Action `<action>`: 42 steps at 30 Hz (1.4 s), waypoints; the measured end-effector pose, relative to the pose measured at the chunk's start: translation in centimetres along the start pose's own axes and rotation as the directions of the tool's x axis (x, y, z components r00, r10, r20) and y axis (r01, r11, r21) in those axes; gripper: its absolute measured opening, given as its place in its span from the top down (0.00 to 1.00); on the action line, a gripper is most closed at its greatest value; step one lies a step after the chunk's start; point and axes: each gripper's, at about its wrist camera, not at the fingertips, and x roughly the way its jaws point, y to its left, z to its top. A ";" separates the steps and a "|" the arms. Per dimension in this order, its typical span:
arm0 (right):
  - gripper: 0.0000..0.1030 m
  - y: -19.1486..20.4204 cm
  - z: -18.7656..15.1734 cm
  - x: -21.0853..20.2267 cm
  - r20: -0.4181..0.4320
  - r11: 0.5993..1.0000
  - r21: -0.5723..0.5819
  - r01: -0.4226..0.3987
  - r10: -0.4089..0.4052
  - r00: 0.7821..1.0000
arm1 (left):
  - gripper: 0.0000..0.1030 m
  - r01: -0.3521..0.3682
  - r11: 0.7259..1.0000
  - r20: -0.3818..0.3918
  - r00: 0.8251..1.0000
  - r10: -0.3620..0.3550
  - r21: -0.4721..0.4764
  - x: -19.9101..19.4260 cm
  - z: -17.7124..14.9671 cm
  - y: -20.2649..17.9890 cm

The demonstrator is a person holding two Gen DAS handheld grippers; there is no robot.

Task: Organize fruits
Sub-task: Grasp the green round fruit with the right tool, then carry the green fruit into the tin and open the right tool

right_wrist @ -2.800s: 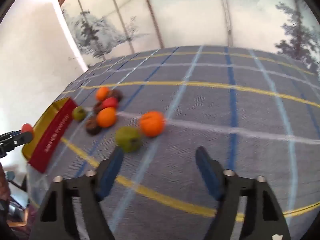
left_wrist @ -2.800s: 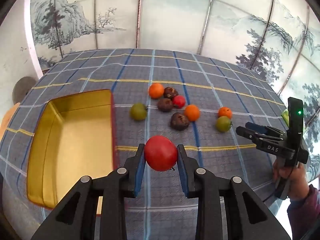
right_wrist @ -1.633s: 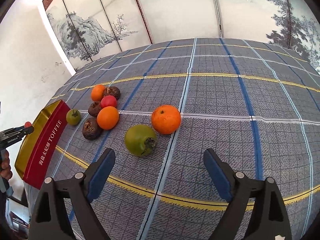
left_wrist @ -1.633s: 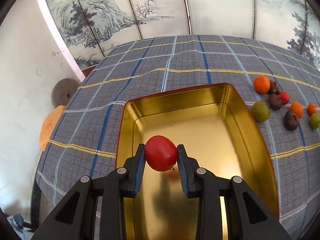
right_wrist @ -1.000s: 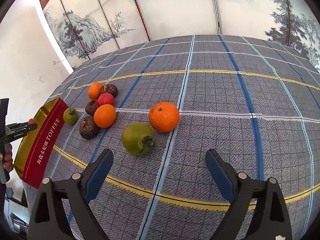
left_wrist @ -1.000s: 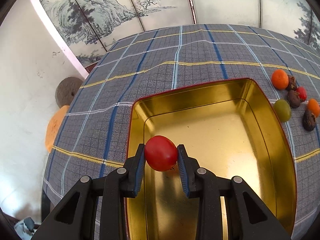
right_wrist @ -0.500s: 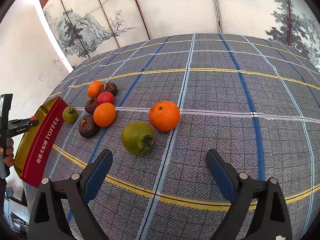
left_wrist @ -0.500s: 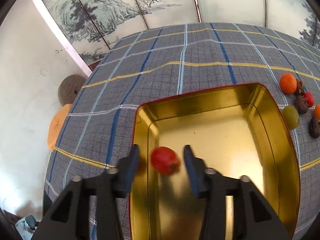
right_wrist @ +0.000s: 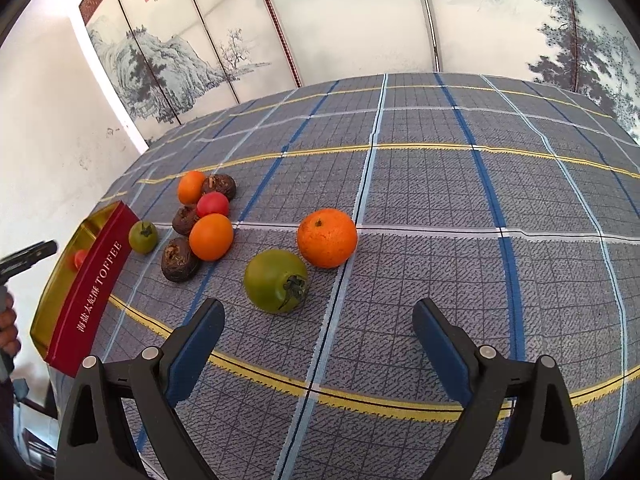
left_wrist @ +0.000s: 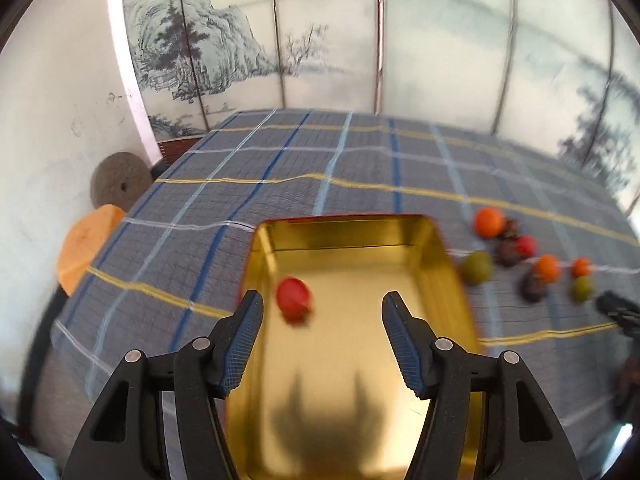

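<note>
Counting one red tomato (left_wrist: 294, 295) in tin (left_wrist: 448, 264).

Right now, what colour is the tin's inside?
Gold; the rectangular metal tin shows best in the left wrist view.

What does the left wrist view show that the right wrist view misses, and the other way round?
Only the left wrist view shows the gold inside of the tin from above, and the left gripper open over it, its jaws having just been opening, with nothing between them. Only the right wrist view shows the tin's red side lettered TOFFEE and the open right gripper near the green fruit and the big orange. Both show the red tomato in the tin and the fruit cluster on the checked cloth.
</note>
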 end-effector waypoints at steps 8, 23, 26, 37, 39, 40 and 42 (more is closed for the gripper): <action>0.15 1.2 0.1 0.8 -0.040 0.999 -0.043 -0.014 0.012 0.999 | 0.28 0.127 0.989 0.049 0.991 -0.124 -0.070 -4.8 -4.1 -1.5; 0.68 3.0 1.3 2.3 -0.049 0.998 -0.064 -0.010 0.007 0.999 | 0.11 0.005 0.996 -0.039 0.999 -0.009 -0.093 -5.9 -6.8 -1.5; 0.69 3.5 0.6 1.7 -0.053 0.997 -0.070 -0.032 0.028 0.998 | 0.08 -0.021 0.995 -0.013 1.000 0.020 -0.097 -6.6 -7.2 -0.8; 0.69 17.4 2.9 -1.4 -0.070 0.883 -0.267 -0.386 0.382 0.922 | 0.04 -0.060 0.996 0.065 0.996 0.064 -0.069 -8.3 -7.2 0.4; 0.68 20.1 3.5 -0.3 -0.104 0.861 -0.297 -0.413 0.401 0.910 | 0.04 -0.052 0.996 0.060 0.997 0.056 -0.078 -8.3 -7.1 0.9; 0.68 21.2 3.7 0.3 -0.119 0.852 -0.311 -0.421 0.404 0.907 | 0.04 -0.050 0.995 0.057 0.997 0.055 -0.084 -8.3 -7.1 1.0; 0.68 22.8 4.1 1.5 -0.147 0.841 -0.328 -0.431 0.405 0.902 | 0.04 -0.041 0.994 0.052 0.998 0.046 -0.098 -8.2 -7.3 1.7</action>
